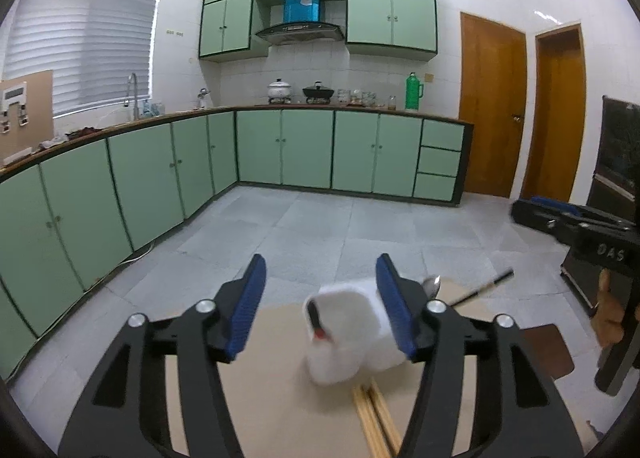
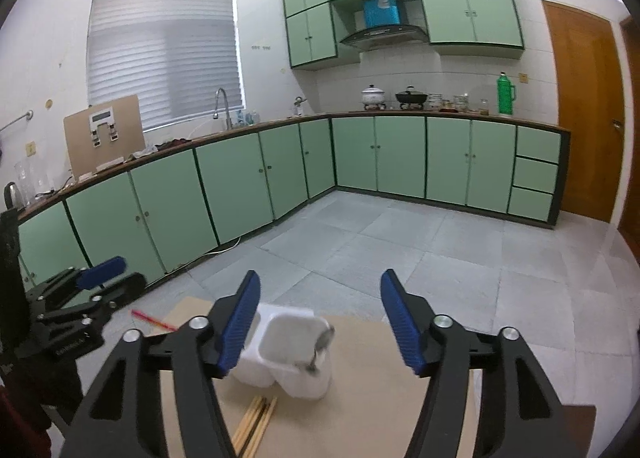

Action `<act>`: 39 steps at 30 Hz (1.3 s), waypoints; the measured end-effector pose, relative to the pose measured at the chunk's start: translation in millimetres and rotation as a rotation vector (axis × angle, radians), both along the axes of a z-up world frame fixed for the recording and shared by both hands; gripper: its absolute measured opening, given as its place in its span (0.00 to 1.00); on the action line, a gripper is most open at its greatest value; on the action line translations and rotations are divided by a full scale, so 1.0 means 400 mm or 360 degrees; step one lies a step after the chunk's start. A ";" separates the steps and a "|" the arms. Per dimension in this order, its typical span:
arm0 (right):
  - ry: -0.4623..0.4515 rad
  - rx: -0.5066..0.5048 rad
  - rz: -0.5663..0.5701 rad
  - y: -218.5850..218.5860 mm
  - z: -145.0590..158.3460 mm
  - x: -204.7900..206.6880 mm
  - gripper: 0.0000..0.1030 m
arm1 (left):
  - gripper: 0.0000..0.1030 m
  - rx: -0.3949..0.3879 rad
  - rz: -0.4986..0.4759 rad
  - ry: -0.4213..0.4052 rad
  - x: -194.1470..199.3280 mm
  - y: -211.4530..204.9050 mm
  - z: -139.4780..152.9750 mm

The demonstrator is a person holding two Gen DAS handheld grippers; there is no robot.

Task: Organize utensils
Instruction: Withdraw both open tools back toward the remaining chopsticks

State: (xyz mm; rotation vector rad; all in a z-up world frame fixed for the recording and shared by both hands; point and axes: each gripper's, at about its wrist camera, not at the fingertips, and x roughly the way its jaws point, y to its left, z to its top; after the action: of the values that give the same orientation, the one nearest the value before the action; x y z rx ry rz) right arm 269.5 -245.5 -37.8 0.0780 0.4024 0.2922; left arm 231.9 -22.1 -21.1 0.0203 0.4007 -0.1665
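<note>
Left gripper fingers parted, nothing clenched; right gripper likewise spread and empty. White holder upright on the tan bench, spoon leaning inside its right compartment. Wooden chopsticks flat on the bench, just in front of the holder. Black chopstick and red chopstick off toward the far edges. Likely trouble: holder light and tall, easily tipped by a nudging finger; thin chopsticks apt to slip or roll off the edge under a careless pinch.
</note>
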 end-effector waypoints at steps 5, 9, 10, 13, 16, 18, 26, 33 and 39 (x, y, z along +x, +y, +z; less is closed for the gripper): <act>0.0043 0.0034 -0.0027 -0.025 -0.068 -0.099 0.69 | 0.66 -0.0012 0.0006 0.0113 -0.084 0.014 -0.068; 0.0147 0.0036 -0.0041 -0.025 -0.154 -0.174 0.70 | 0.70 -0.0004 0.0006 0.0235 -0.144 0.026 -0.149; 0.0168 0.0034 -0.0043 -0.022 -0.171 -0.188 0.70 | 0.70 0.0001 0.0008 0.0266 -0.156 0.029 -0.169; 0.0265 0.0030 -0.0049 -0.007 -0.242 -0.235 0.70 | 0.70 0.0020 0.0027 0.0361 -0.190 0.036 -0.232; 0.0329 0.0006 -0.0065 0.015 -0.303 -0.274 0.70 | 0.70 0.0006 0.0054 0.0455 -0.217 0.052 -0.296; 0.0377 -0.0018 -0.0050 0.036 -0.340 -0.290 0.70 | 0.70 -0.0004 0.0077 0.0506 -0.226 0.058 -0.335; 0.0494 -0.0127 0.0017 0.123 -0.431 -0.337 0.70 | 0.70 0.0037 0.0095 0.0600 -0.259 0.041 -0.425; 0.0604 -0.0206 0.0090 0.171 -0.484 -0.351 0.69 | 0.70 0.0050 0.0111 0.0663 -0.270 0.040 -0.452; 0.0661 -0.0282 0.0127 0.193 -0.511 -0.358 0.64 | 0.70 0.0061 0.0112 0.0677 -0.274 0.035 -0.458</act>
State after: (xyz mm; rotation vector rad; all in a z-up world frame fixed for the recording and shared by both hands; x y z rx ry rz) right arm 126.5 -168.2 -242.2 -0.0528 0.8432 0.3180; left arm 122.5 -8.2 -204.5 0.0081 0.8282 -0.0923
